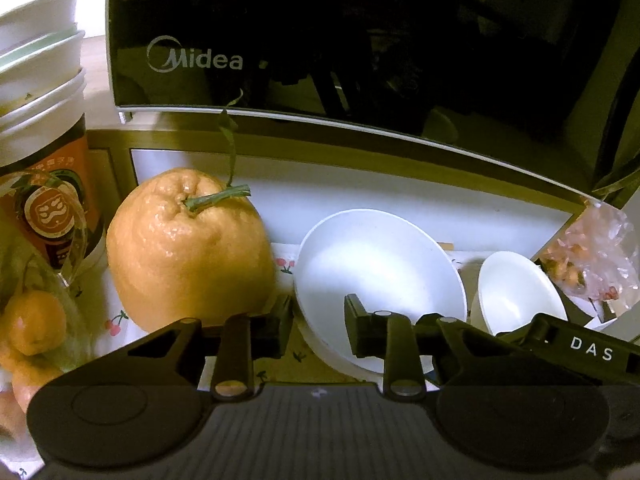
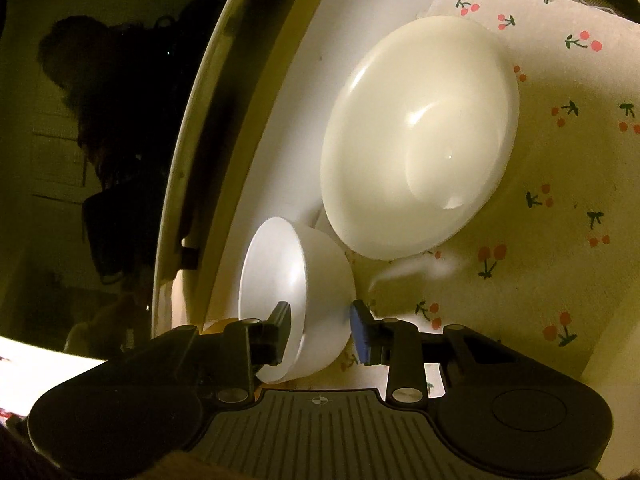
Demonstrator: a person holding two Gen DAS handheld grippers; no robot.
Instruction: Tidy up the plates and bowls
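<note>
Two white bowls stand on a cherry-print cloth [image 2: 540, 200] in front of a microwave. In the left wrist view the large bowl [image 1: 380, 264] is in the middle and the small bowl [image 1: 516, 292] is to its right. My left gripper [image 1: 318, 322] straddles the large bowl's near-left rim, one finger outside and one inside, with the pads against the wall. In the right wrist view, which is rolled sideways, the small bowl [image 2: 276, 264] has its wall between the fingers of my right gripper [image 2: 320, 324], which is shut on it. The large bowl [image 2: 420, 128] lies beyond.
A black Midea microwave [image 1: 360, 40] fills the back. A big orange citrus fruit [image 1: 188, 252] with a stem sits just left of the large bowl. A stack of paper cups [image 1: 36, 80] and bagged small oranges [image 1: 36, 320] crowd the left. A crinkled plastic bag [image 1: 592, 256] lies at the right.
</note>
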